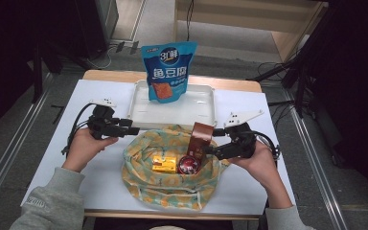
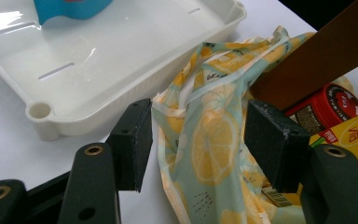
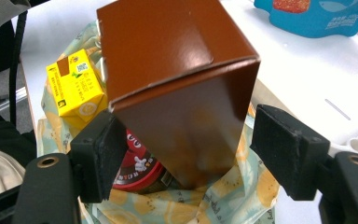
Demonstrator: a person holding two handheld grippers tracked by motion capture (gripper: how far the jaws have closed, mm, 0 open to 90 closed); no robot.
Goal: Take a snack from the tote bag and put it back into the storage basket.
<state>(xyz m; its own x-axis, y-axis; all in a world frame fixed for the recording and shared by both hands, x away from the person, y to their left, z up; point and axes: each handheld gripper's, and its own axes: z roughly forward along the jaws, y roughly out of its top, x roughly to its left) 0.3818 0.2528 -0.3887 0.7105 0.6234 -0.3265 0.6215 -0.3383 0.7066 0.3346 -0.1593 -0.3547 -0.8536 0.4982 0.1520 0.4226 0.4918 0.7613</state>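
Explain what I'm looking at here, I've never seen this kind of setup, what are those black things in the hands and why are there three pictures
A person sits at a white table and holds a hand tool with two black jaws in each hand: the left gripper and the right gripper. One picture looks down from above; the other two come from small cameras riding on each gripper.

On the table lies a lemon-print cloth bag with a yellow carton, a red-lidded jar and a tilted brown box inside. Behind it a white tray carries a blue snack pouch.

The left gripper's jaws stand open on either side of the bag's edge. The right gripper's jaws stand open around the brown box, not clamping it.
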